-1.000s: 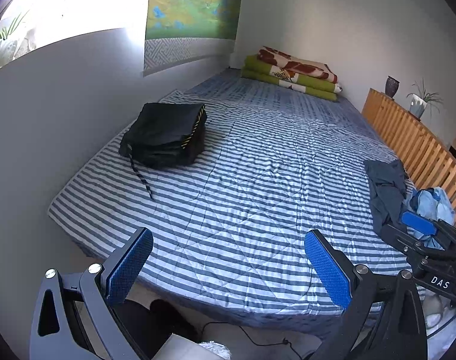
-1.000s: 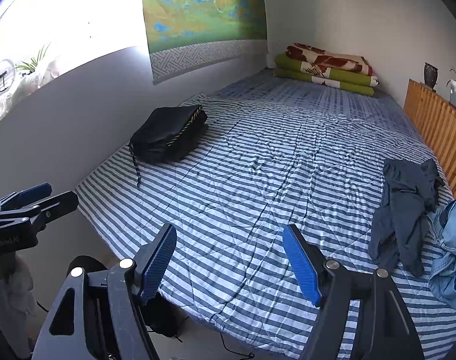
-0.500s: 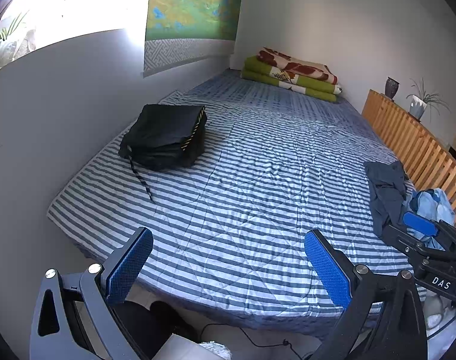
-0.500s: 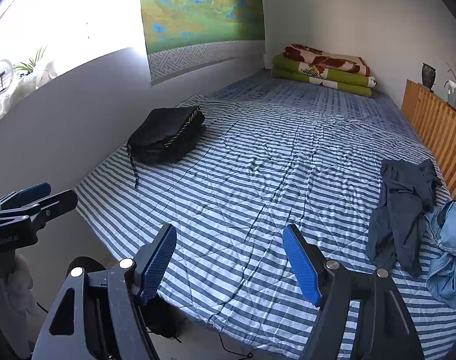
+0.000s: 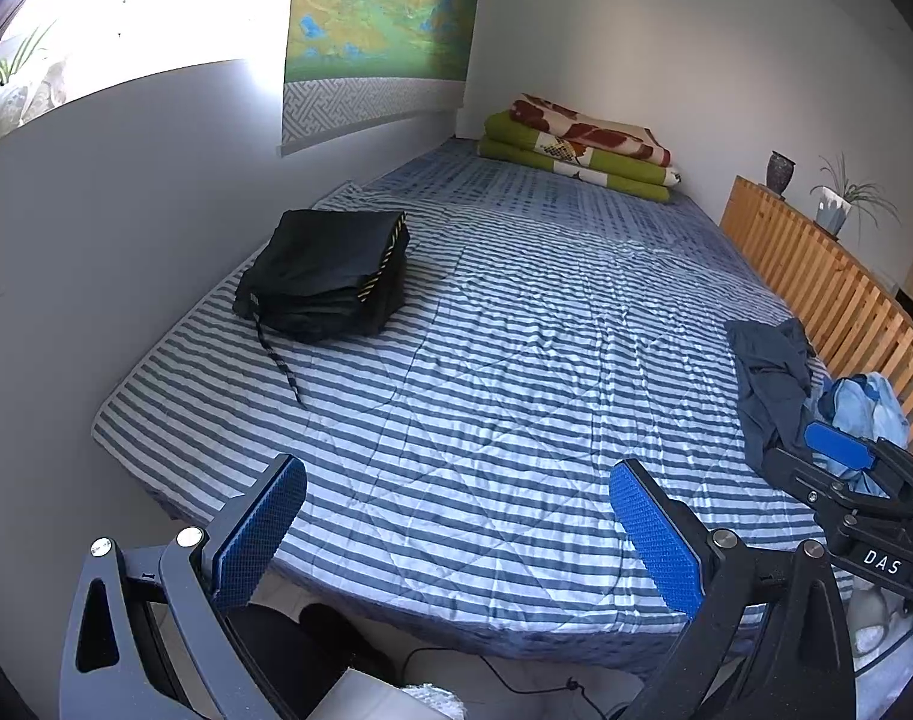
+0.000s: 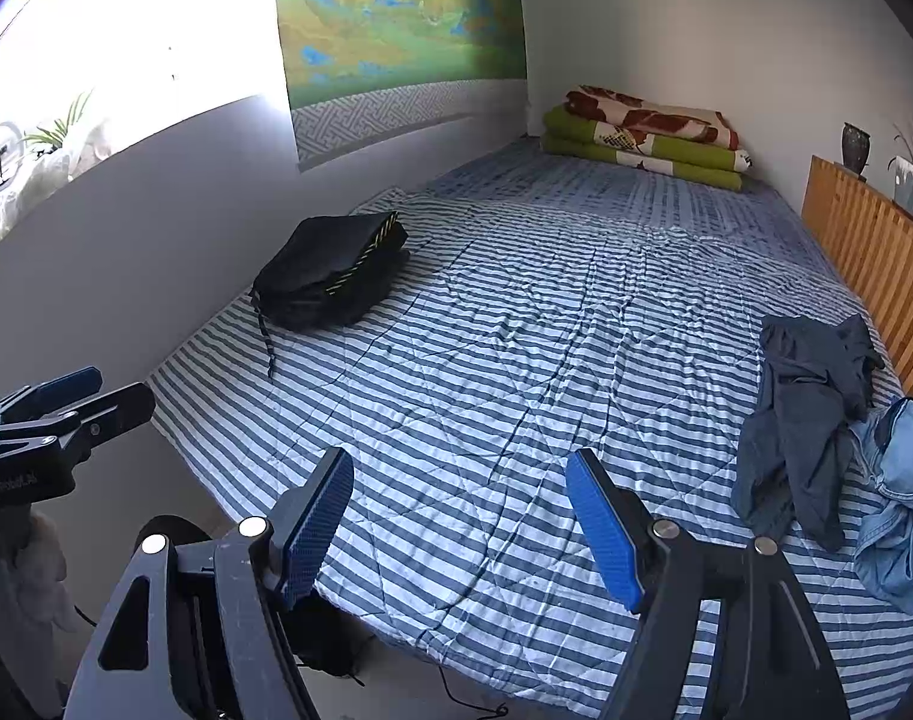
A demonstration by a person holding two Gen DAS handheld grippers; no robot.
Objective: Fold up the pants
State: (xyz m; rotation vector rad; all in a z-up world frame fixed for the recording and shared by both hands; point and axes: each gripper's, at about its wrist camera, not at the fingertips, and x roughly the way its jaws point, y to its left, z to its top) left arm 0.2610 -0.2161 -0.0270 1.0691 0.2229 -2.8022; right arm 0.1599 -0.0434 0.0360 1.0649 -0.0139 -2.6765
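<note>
Both grippers, left gripper [image 5: 456, 531] and right gripper [image 6: 459, 531], are hovering with jaws spread wide, gripping nothing. The crumpled dark grey-blue pants [image 6: 807, 414] are lying well ahead and right of the jaws, on the blue-and-white striped bed [image 6: 516, 360], touching a light blue denim garment [image 6: 900, 498].
</note>
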